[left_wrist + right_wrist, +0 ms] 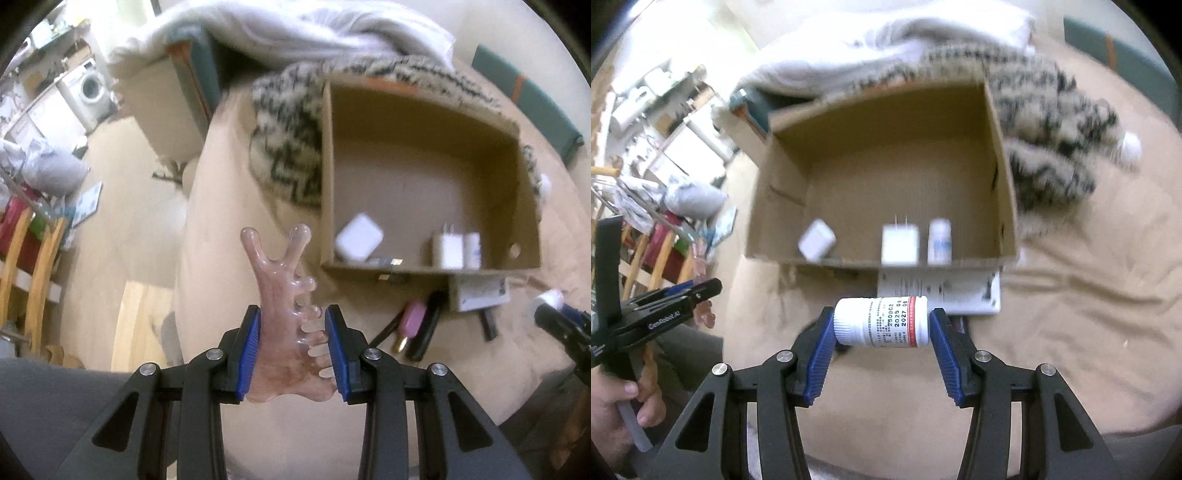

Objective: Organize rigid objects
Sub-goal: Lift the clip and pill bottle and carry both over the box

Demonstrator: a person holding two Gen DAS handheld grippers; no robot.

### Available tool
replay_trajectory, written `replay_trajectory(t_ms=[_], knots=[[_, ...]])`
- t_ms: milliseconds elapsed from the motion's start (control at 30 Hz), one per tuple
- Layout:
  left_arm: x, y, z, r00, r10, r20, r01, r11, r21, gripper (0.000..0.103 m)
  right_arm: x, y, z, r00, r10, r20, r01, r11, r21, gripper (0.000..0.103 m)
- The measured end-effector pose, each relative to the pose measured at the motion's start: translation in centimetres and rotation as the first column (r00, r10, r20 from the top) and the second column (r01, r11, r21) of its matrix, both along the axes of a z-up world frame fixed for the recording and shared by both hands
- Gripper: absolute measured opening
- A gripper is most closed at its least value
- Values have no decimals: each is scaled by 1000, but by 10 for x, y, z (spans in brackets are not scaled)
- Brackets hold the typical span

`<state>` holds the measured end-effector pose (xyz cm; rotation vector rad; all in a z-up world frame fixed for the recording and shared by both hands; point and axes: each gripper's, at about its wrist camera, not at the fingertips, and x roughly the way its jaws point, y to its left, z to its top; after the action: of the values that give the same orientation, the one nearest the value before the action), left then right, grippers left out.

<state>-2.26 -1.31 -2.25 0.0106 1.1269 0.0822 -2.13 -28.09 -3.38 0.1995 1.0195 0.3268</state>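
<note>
My left gripper (293, 325) is shut on a translucent pink comb-shaped massage tool (284, 295), held to the left of and short of an open cardboard box (327, 166). My right gripper (882, 326) is shut on a white pill bottle (882, 321) lying sideways, held just short of the box's (1004, 166) near wall. Inside the box sit a white case (817, 240), a white plug charger (899, 244) and a small white bottle (939, 242). The left gripper also shows in the right wrist view (701, 290).
The box stands on a beige bed cover (1089, 314). A pink tube (410, 321), black items (428, 325) and a white label (480, 293) lie by the box's near wall. A patterned fleece (1056, 122) and white blanket (295, 33) lie behind. Floor clutter is at left.
</note>
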Motion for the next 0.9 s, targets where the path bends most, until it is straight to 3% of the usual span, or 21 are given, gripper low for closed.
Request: replay_trajectory(t_ms=[133, 333, 633, 900], knots=[[10, 1, 20, 997, -1, 72, 2, 1000, -12, 32, 2, -4, 24, 992, -28, 121, 29, 1000, -2, 54], [27, -8, 46, 987, -28, 161, 29, 1000, -5, 32, 18, -12, 40, 981, -40, 190, 39, 999, 10, 54], [61, -31, 65, 970, -90, 225, 87, 996, 23, 32, 54, -11, 51, 974, -30, 225, 33, 999, -8, 54], [94, -58, 57, 959, -157, 236, 147, 987, 58, 32, 94, -4, 45, 976, -22, 215, 25, 1000, -15, 54]])
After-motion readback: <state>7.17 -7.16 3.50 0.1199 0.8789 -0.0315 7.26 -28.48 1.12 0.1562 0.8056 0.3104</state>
